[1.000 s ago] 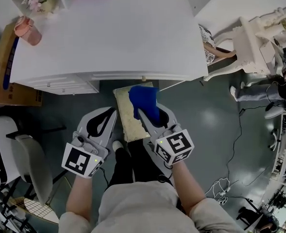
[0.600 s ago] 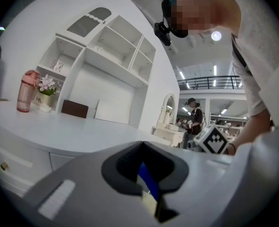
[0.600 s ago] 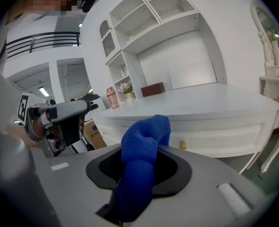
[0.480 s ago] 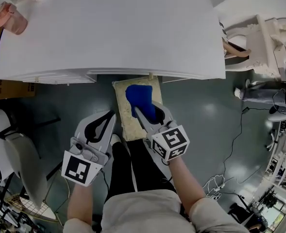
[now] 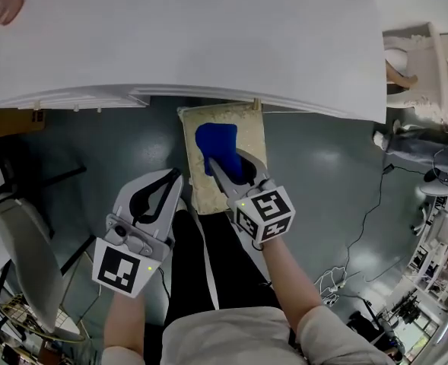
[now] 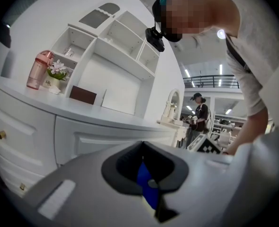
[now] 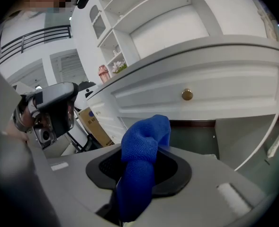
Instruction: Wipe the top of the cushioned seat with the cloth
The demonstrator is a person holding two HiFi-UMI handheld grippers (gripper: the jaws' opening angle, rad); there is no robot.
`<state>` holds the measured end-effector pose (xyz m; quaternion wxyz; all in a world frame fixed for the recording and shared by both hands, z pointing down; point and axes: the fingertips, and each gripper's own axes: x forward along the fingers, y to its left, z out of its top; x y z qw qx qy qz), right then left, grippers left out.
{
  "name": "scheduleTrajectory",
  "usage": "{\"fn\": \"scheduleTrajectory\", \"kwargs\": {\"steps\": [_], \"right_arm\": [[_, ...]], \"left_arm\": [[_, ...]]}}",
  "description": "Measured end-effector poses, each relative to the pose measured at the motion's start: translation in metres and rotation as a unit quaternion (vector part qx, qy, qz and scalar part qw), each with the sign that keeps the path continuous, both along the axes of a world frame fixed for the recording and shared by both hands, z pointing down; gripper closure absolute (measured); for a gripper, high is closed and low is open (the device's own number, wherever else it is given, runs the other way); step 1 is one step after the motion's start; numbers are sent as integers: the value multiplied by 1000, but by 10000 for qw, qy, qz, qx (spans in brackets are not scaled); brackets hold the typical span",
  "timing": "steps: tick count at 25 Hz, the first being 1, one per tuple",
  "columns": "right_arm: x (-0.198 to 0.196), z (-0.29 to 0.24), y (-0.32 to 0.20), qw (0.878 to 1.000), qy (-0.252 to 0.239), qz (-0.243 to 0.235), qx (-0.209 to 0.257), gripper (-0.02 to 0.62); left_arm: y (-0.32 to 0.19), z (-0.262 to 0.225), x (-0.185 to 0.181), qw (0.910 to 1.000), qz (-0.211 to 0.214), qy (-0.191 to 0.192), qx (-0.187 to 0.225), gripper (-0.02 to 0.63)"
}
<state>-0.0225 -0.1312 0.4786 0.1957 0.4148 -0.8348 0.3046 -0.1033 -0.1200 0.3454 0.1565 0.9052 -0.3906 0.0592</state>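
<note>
Leftward on cushioned seat, right tool grips cloth; right side bare (roomy).

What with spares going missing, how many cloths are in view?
1: the blue cloth, clamped in the right gripper, lying on the cushioned seat. Others may hide under the desk.

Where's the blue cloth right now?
In the head view, the blue cloth sits on the cushioned seat, left of its centre. The right gripper clamps it, just below the white desk edge.
</note>
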Motion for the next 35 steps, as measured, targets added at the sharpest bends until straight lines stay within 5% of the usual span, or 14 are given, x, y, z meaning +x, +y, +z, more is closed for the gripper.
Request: {"fn": "scheduleTrajectory", "kwargs": {"steps": [19, 35], "right_arm": [[-26, 133, -18, 9965, 59, -95, -825, 454], [-25, 166, -36, 9946, 645, -181, -796, 380]], "left_arm": [[7, 56, -14, 9999, -24, -53, -145, 606], [6, 67, -27, 9998, -113, -65, -171, 606]]}}
